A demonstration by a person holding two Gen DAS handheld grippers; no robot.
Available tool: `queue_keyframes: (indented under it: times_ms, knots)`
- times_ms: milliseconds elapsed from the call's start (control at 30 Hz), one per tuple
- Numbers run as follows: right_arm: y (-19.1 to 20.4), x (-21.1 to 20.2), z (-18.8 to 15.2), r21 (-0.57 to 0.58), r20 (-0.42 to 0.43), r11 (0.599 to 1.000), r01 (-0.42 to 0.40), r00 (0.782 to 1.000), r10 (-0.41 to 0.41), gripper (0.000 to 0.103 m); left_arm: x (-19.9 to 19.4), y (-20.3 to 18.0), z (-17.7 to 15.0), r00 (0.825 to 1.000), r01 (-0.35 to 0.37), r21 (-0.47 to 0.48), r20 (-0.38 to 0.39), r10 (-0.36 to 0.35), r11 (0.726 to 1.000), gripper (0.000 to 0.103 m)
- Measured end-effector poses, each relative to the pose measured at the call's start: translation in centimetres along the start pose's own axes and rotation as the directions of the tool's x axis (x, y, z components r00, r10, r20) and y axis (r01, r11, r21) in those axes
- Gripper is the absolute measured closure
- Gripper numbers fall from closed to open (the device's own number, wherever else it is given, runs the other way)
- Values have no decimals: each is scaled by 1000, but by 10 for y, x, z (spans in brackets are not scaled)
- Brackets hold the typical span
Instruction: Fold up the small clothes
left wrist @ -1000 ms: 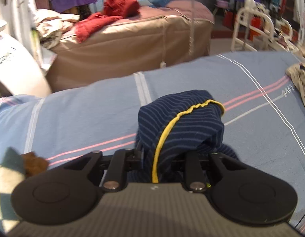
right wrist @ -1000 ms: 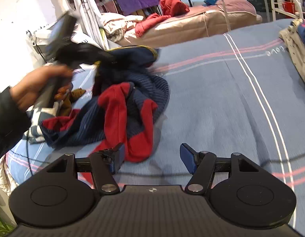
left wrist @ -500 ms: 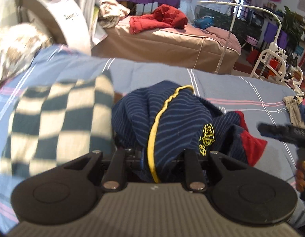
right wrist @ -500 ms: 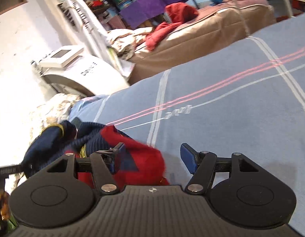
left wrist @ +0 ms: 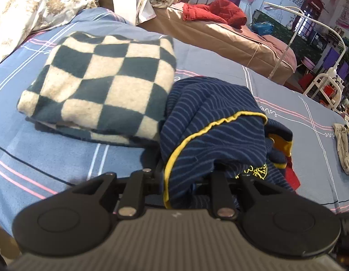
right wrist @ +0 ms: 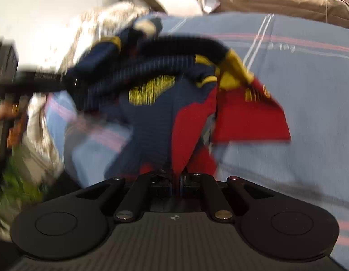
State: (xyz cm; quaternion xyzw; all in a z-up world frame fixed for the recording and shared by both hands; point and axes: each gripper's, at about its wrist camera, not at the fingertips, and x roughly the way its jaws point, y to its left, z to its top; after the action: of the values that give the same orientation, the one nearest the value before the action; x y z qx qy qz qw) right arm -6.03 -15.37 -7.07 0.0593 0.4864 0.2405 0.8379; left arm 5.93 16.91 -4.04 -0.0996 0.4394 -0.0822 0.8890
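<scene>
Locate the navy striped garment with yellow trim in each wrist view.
Left wrist: navy striped garment centre-right, bunched over the left tongs, beside the checkered blanket.
Right wrist: blurred, centre, hanging from the right tongs up to the left tongs.
Shared landmark: the blue striped bedsheet.

Place: we see a lived-in bedroom.
Evidence: blue striped bedsheet [left wrist: 61,158]; floral pillow [left wrist: 27,6] at its head; second, brown bed [left wrist: 231,36] beyond it.
</scene>
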Motion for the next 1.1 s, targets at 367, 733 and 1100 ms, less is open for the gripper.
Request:
queue_keyframes:
  times_ms: [367, 733, 1100]
  knots:
    - [-3, -13, 113, -126, 342, 989, 82, 939, -34, 0, -3, -4, -12, 1000, -9, 2, -2, 9, 1000, 81]
    - [-56, 18, 140, -10, 261, 992, 129, 958, -122, 101, -4, -15, -6, 1000, -15, 40, 3, 15, 999, 81]
    - [-151, -197, 62, 320, 386, 782, 535, 680, -623, 101, 30, -76, 23, 999, 43, 167, 3, -44, 985, 80]
